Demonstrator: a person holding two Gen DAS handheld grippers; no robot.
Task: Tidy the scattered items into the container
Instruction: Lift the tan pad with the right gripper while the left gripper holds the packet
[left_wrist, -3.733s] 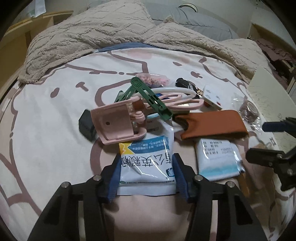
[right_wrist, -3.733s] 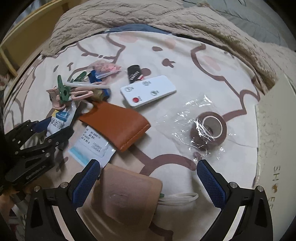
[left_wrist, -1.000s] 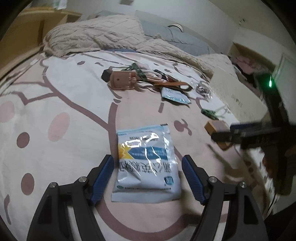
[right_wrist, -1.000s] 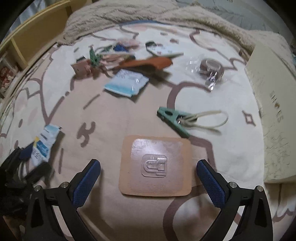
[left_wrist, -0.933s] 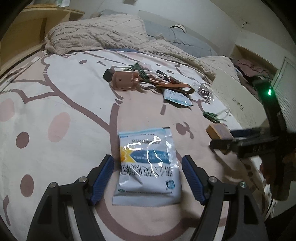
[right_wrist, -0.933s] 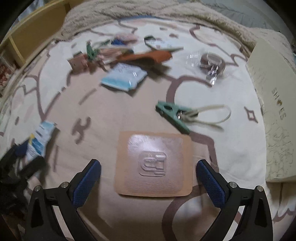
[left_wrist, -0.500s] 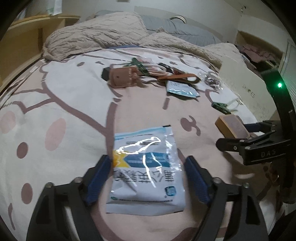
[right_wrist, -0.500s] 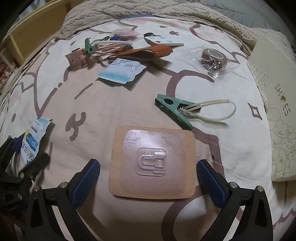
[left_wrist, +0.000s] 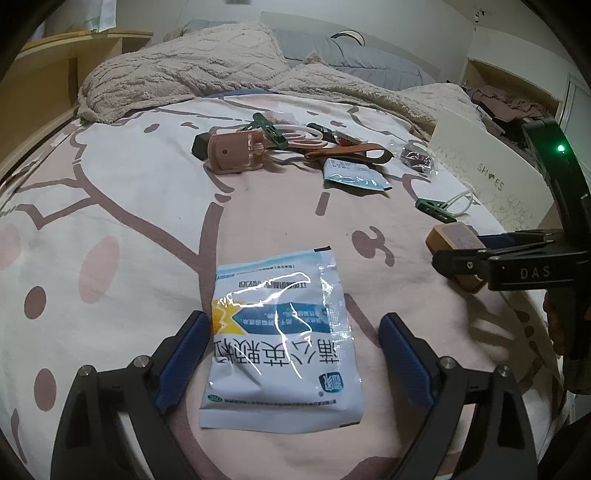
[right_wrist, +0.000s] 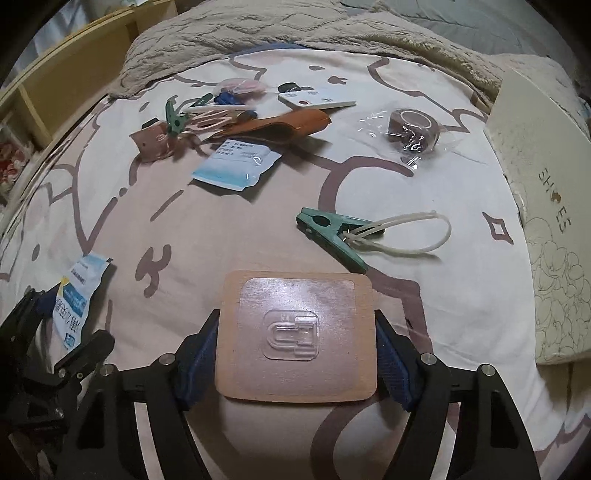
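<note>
While the left gripper (left_wrist: 291, 354) stood spread wide around the white medicine sachet (left_wrist: 282, 339), its jaws having just been opening and neither blue pad touching the packet lying flat on the bed sheet (left_wrist: 110, 206), the right gripper (right_wrist: 295, 354) had just been closing, and its fingers (right_wrist: 195, 362) sat against both side edges of the tan square card (right_wrist: 295, 332) with the clear hook. Whether that grip was firm yet could not be told. Just beyond the card lay the green clothes peg (right_wrist: 332, 236) with its loop of cord, then a blue-and-white packet (right_wrist: 236, 162), and farther back a heap with the brown pouch (right_wrist: 280, 125) and a remote, a wrapped tape roll (right_wrist: 412, 131) off to the right. The cream shoebox (right_wrist: 546, 206), likely the container, sat closed at the right edge, well apart from everything. Risks from here: a thin, stiff card pinched only by its edges could bow or pop free, and the slick sachet might slide away on soft bedding.
</note>
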